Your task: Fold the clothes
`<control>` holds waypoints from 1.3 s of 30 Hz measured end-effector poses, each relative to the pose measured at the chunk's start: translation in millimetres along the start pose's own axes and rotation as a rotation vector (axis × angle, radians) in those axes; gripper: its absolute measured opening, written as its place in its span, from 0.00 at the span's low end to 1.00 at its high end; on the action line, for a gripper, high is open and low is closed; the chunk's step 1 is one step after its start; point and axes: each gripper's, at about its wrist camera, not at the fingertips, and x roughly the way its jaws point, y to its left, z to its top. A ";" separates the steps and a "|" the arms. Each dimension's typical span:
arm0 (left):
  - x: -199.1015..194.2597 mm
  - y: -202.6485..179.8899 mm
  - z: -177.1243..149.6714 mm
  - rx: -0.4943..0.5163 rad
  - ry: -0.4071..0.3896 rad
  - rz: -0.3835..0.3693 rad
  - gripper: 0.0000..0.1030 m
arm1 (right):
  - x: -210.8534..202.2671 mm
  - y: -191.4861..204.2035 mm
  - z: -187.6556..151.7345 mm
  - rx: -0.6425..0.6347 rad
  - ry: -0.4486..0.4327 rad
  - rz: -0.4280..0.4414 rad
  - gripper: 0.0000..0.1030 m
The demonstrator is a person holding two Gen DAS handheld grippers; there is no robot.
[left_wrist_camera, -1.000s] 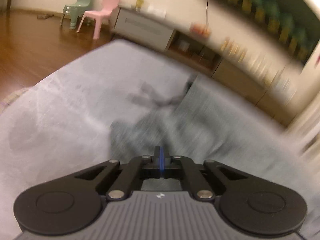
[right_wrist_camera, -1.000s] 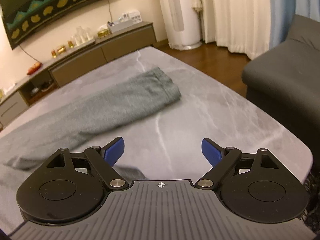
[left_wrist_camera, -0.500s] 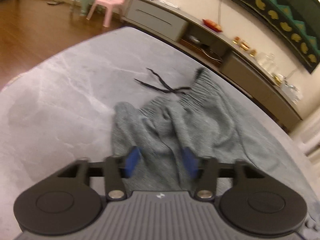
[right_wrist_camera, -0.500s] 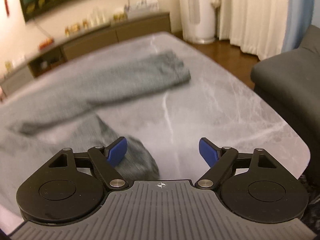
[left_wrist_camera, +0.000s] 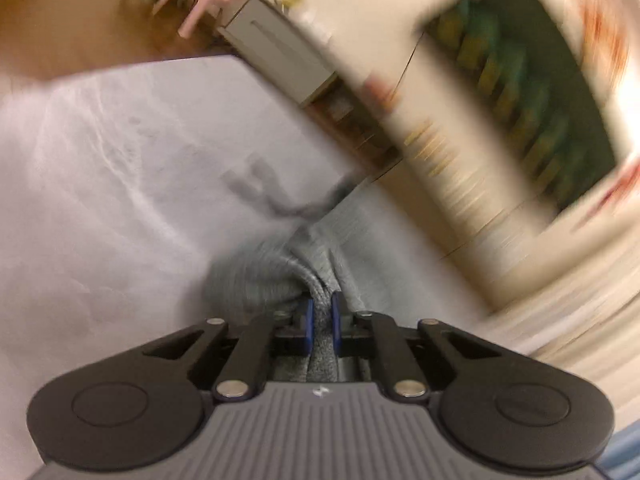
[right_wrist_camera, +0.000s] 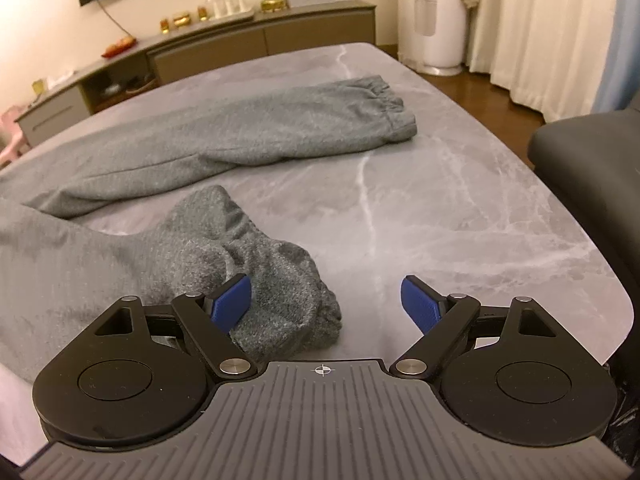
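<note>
- Our left gripper (left_wrist_camera: 320, 316) pinches a fold of the grey pants (right_wrist_camera: 248, 128).
- Our right gripper (right_wrist_camera: 326, 300) hangs wide apart over a cuff (right_wrist_camera: 288, 304) on the table (right_wrist_camera: 460, 208).

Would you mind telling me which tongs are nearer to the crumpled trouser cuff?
Right. The right tongs stand open right at the crumpled cuff; the left tongs are shut on the trousers at the waistband end.

Warm-lit room: wooden floor (right_wrist_camera: 480, 84), white curtains (right_wrist_camera: 540, 28), long low sideboard (right_wrist_camera: 260, 40).
</note>
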 end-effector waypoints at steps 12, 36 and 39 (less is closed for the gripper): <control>-30.0 18.3 0.7 -0.081 -0.094 0.173 0.34 | 1.8 21.2 -5.3 -0.115 0.031 0.097 0.82; -1.0 -44.1 -54.4 0.249 0.074 0.339 0.09 | -17.9 27.8 -6.8 -0.016 -0.130 -0.035 0.24; -8.5 -51.0 -56.7 0.213 0.041 0.356 0.08 | -24.4 14.9 -1.5 0.065 -0.184 -0.095 0.56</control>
